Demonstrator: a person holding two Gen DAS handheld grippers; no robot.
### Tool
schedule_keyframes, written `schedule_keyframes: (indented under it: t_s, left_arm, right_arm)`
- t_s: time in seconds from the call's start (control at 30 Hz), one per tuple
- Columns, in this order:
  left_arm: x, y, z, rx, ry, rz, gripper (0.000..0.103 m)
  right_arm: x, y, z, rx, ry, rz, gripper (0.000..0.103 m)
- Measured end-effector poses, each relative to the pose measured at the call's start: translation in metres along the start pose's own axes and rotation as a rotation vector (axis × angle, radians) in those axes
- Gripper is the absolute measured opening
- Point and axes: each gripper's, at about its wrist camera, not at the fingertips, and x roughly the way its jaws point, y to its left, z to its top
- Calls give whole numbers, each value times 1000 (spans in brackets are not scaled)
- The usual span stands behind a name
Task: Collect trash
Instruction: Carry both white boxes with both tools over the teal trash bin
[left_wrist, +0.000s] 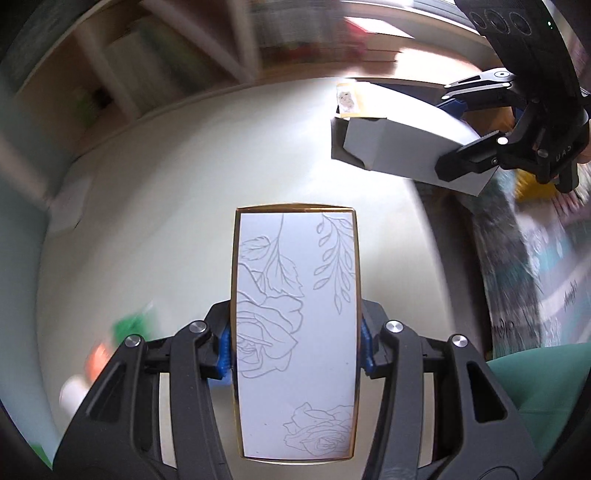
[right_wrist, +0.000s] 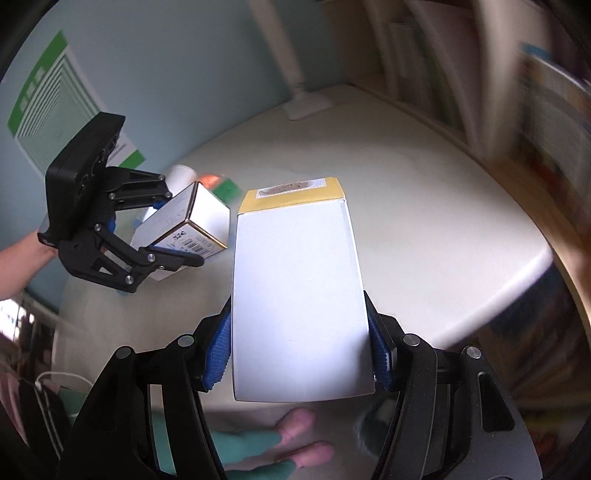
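My left gripper (left_wrist: 295, 349) is shut on a white box with rose line drawings and a gold rim (left_wrist: 295, 332), held above the white table (left_wrist: 166, 192). It also shows in the right wrist view (right_wrist: 173, 240), the rose box (right_wrist: 184, 221) showing a barcode face. My right gripper (right_wrist: 299, 354) is shut on a plain white carton with a yellow flap (right_wrist: 295, 295), held over the table (right_wrist: 424, 221). In the left wrist view the right gripper (left_wrist: 458, 136) holds that carton (left_wrist: 399, 147) at upper right.
A white cup (right_wrist: 183, 173) and blurred red and green items (right_wrist: 221, 184) lie on the table's far left side. A white lamp base (right_wrist: 306, 105) stands at the back. Shelves (right_wrist: 424, 55) line the wall. The table edge (right_wrist: 517, 280) curves right. Feet in pink socks (right_wrist: 299, 424) show below.
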Motion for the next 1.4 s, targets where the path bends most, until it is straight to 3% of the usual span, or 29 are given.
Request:
schedule_keyframes:
  t_s: [0.13, 0.37, 0.63, 0.77, 0.87, 0.93, 1.23, 1.33, 1.4]
  left_arm:
    - [21, -55, 35, 118, -2, -72, 47]
    - [67, -138, 73, 233, 17, -198, 47]
    - [150, -210, 83, 227, 130, -266, 47]
    - [202, -239, 70, 217, 200, -272, 47]
    - [241, -246, 58, 185, 238, -307, 47]
    - [273, -247, 49, 184, 254, -288, 47]
    - [445, -227, -2, -27, 421, -257, 47]
    - [482, -220, -15, -75, 448, -249, 48]
    - [496, -218, -20, -79, 457, -233, 55]
  right_arm:
    - [-41, -29, -54, 112, -16, -57, 62]
    - [-88, -68, -151, 313, -30, -149, 62]
    - [-78, -112, -244, 532, 6, -183, 62]
    - [-43, -140, -287, 623, 41, -154, 62]
    - [-5, -160, -312, 685, 60, -125, 62]
    - [24, -174, -329, 714, 74, -103, 62]
    - [163, -240, -414, 893, 163, -62, 62]
    - [200, -258, -428, 929, 164, -55, 64]
    - [210, -262, -431, 942, 154, -61, 64]
